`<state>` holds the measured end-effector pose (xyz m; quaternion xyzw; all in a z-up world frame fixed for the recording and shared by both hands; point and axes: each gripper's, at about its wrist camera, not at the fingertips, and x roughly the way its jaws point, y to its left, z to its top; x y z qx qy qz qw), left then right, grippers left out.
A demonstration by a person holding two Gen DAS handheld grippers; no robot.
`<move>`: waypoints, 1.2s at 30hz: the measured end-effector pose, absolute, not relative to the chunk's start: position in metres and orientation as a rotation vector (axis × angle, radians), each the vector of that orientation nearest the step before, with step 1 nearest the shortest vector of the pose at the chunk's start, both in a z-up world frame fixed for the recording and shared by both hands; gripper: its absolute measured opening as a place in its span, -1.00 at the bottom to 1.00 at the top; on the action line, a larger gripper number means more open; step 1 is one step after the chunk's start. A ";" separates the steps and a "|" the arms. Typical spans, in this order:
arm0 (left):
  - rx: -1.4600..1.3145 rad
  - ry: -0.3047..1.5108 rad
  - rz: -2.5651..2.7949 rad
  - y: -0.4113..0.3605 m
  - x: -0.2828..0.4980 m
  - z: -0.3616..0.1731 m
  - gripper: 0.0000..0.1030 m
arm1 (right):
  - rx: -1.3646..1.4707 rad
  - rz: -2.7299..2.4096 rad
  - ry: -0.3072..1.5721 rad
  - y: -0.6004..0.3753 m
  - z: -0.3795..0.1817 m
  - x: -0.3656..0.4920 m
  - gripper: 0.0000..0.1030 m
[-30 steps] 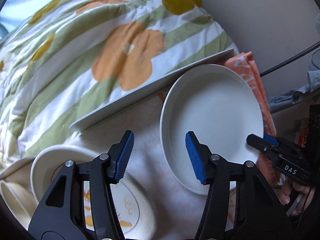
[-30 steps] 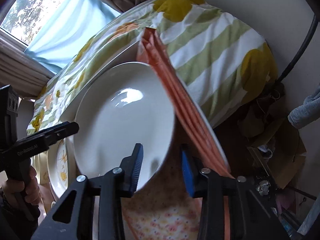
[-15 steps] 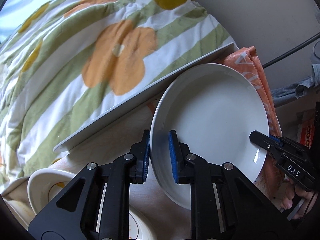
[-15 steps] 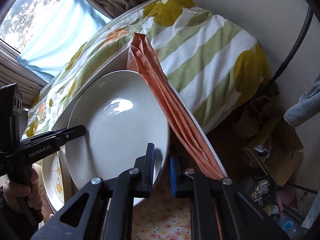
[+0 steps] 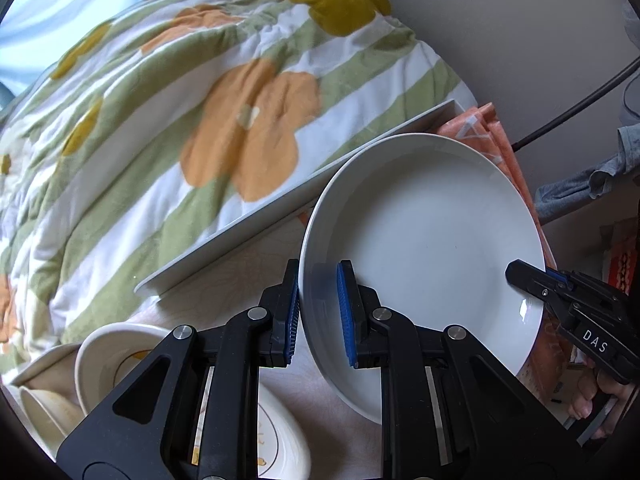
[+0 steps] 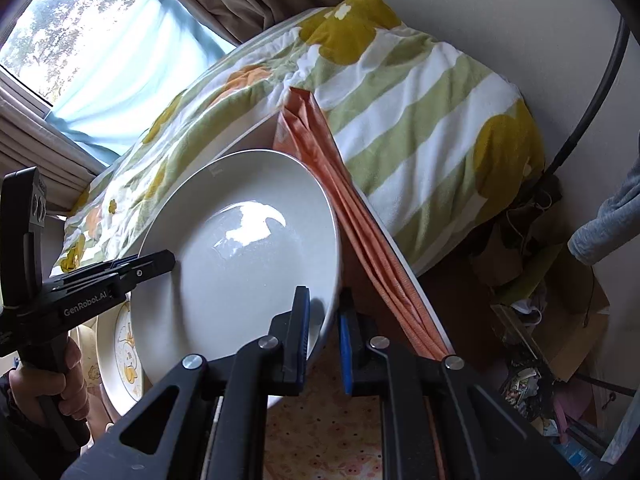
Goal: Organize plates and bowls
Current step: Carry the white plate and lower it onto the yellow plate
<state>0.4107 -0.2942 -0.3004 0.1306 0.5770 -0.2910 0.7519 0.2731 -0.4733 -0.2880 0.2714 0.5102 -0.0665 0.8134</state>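
A large plain white plate (image 5: 432,248) is held off the table between both grippers. My left gripper (image 5: 318,314) is shut on its left rim. My right gripper (image 6: 323,332) is shut on its right rim; the plate also shows in the right wrist view (image 6: 240,264). The right gripper shows at the plate's far rim in the left wrist view (image 5: 560,292). A cream plate with a yellow cartoon print (image 5: 280,440) and a cream bowl (image 5: 116,352) lie lower left. The printed plate shows under the white plate in the right wrist view (image 6: 120,352).
A small table with a floral cloth (image 6: 328,440) carries the dishes. A folded orange cloth (image 6: 360,216) hangs over its far edge. A bed with a striped flowered quilt (image 5: 180,120) lies behind. A wall (image 5: 520,40), cable and floor clutter (image 6: 540,360) are at right.
One second ago both grippers were open beside the plate's rims. Both have closed on the plate. The plate now sits higher, off the table.
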 end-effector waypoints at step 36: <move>-0.002 1.129 -0.270 -0.048 0.177 -0.214 -0.70 | 0.315 0.247 1.090 -0.289 -0.210 0.147 -0.76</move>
